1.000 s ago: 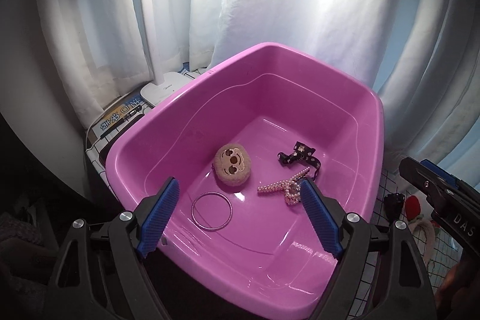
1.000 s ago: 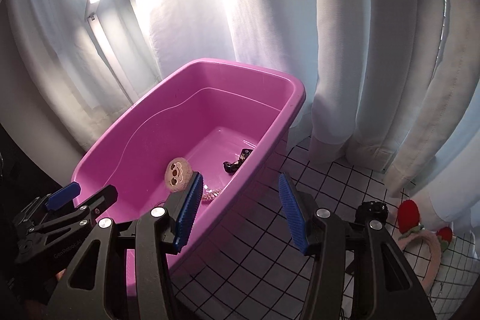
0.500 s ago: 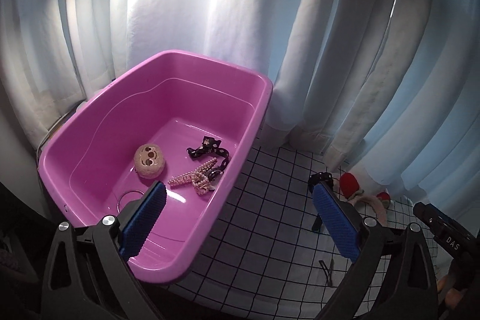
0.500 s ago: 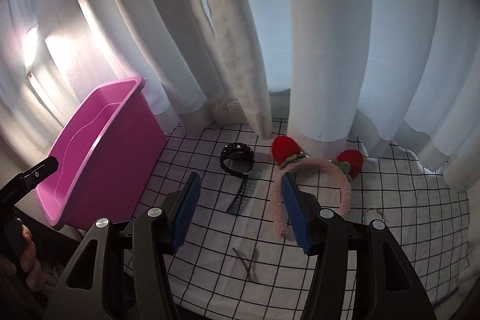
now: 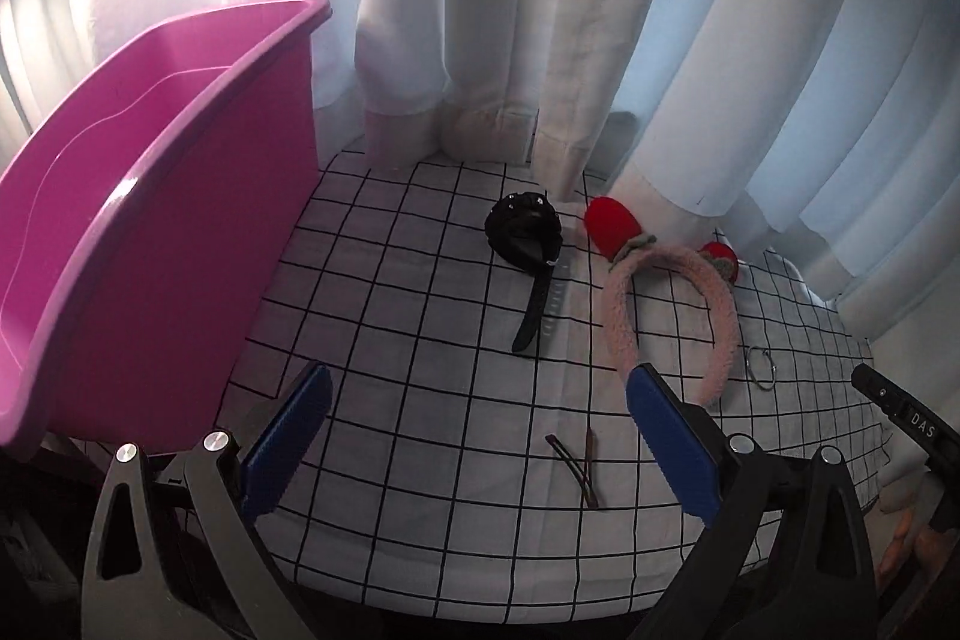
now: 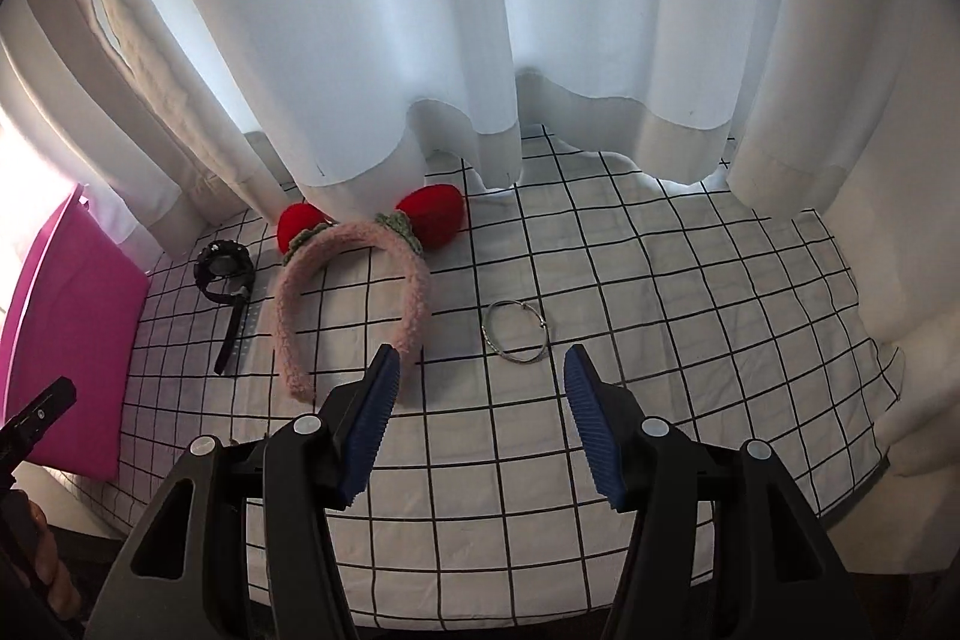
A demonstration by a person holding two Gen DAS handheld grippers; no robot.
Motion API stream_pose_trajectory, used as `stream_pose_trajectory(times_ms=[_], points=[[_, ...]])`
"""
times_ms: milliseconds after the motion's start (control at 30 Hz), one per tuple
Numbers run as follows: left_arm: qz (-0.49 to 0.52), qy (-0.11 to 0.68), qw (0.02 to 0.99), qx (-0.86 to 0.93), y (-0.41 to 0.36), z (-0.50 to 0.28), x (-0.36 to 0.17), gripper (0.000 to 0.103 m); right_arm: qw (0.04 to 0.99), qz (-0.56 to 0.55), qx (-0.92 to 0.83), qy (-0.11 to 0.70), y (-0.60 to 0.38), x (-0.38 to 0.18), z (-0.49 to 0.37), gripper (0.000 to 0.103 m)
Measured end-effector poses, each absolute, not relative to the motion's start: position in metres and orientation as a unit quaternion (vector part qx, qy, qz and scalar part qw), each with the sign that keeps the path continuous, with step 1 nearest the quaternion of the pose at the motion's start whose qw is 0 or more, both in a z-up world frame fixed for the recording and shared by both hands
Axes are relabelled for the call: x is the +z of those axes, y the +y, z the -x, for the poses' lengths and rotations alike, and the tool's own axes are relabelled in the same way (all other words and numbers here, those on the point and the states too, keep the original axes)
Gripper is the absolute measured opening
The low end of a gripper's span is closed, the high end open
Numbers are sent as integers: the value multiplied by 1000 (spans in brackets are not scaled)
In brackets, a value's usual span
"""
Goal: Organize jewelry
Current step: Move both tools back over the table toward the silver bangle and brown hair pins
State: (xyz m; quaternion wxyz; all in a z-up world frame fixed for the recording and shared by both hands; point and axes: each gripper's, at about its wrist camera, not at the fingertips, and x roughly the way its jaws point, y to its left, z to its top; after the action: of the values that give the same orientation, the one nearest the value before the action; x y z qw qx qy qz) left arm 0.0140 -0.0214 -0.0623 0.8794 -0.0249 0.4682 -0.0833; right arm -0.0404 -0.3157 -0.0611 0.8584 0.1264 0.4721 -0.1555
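A: Fingers?
B: My left gripper (image 5: 477,436) and right gripper (image 6: 477,421) both spread apart, holding nothing.
A: Jewelry?
B: Bangle (image 6: 516,333) on checked cloth (image 6: 690,340), beside pink headband (image 6: 354,280).

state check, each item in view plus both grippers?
left gripper: open, empty
right gripper: open, empty, above the cloth
headband: flat on the cloth, open end toward camera
watch: unbuckled, strap straight out
bangle: flat, right of headband
hairpins: two, crossed, on the cloth
pink tub: upright, contents hidden
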Motion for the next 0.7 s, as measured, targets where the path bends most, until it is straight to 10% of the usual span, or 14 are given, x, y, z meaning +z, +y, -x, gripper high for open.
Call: stream_pose_trajectory(times_ms=[700], points=[[18, 532, 846, -12, -67, 9, -165, 97, 831, -36, -81, 550, -348, -171, -29, 55]])
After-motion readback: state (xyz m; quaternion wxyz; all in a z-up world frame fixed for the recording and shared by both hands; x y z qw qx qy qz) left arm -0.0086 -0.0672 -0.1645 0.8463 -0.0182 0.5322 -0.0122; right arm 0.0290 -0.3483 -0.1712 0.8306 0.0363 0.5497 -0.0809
